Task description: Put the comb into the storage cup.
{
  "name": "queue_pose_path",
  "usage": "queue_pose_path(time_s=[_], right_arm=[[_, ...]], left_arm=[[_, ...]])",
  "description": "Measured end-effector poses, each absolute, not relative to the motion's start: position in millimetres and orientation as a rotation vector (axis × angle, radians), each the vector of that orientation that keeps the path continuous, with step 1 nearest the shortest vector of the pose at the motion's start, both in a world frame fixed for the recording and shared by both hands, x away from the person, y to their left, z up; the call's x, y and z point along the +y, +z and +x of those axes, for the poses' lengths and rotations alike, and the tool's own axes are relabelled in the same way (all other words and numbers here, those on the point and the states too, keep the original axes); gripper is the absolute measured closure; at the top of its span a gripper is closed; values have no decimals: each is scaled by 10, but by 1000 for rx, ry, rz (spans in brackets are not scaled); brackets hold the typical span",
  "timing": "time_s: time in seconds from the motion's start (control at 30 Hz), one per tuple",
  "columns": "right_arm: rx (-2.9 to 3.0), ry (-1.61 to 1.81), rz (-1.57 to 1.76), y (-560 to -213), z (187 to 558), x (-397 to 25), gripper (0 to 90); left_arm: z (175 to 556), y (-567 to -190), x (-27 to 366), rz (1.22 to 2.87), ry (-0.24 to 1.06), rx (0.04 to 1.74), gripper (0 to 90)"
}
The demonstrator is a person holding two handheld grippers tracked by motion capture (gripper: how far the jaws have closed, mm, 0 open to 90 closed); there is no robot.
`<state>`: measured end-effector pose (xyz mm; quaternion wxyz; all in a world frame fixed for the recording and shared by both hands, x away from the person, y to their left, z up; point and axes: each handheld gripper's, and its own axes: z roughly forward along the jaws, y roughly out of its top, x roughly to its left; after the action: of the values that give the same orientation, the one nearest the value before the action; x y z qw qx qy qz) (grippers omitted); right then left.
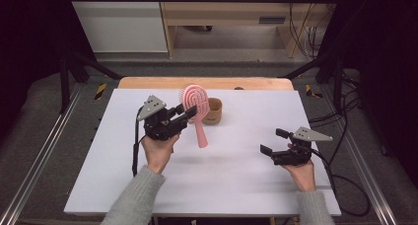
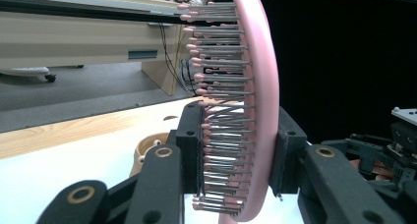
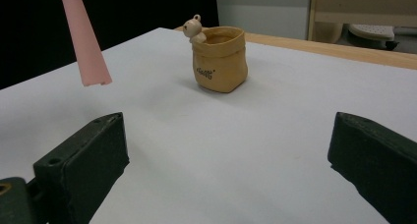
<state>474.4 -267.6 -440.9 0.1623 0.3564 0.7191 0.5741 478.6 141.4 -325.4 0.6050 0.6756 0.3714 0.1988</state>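
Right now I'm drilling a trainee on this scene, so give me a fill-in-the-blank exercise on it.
1. The left tongs are shut on the pink ____.
2. The right tongs are ____ and hold nothing.
3. The tan pot stands on the ____ table.
4. The hairbrush handle points ____.

Missing: hairbrush; open; white; down

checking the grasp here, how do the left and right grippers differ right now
The left gripper is shut on the pink hairbrush, holding it lifted by the head; the right gripper is open and holds nothing. The left is raised near the tan pouch-shaped holder; the right sits low over the table. Both are black two-jaw grippers.
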Motion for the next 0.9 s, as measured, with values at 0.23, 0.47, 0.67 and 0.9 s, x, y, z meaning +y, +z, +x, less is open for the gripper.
queue_pose_path(time_s=[0.23,0.47,0.67,0.9], right_arm=[[2076,1600,1009,-4462,4732,-2705,19],[2078,1597,1001,-4464,4726,-2710,19],[2082,1589,1008,-4475,4707,-2732,19],[2081,1591,998,-4476,4685,-2731,16]], left_arm=[[4816,-3190,1432,1566,475,857,644],[4855,-3138,1425,1571,493,853,644],[4904,-3069,1414,1577,510,848,644],[4975,-3023,1391,1588,526,849,644]])
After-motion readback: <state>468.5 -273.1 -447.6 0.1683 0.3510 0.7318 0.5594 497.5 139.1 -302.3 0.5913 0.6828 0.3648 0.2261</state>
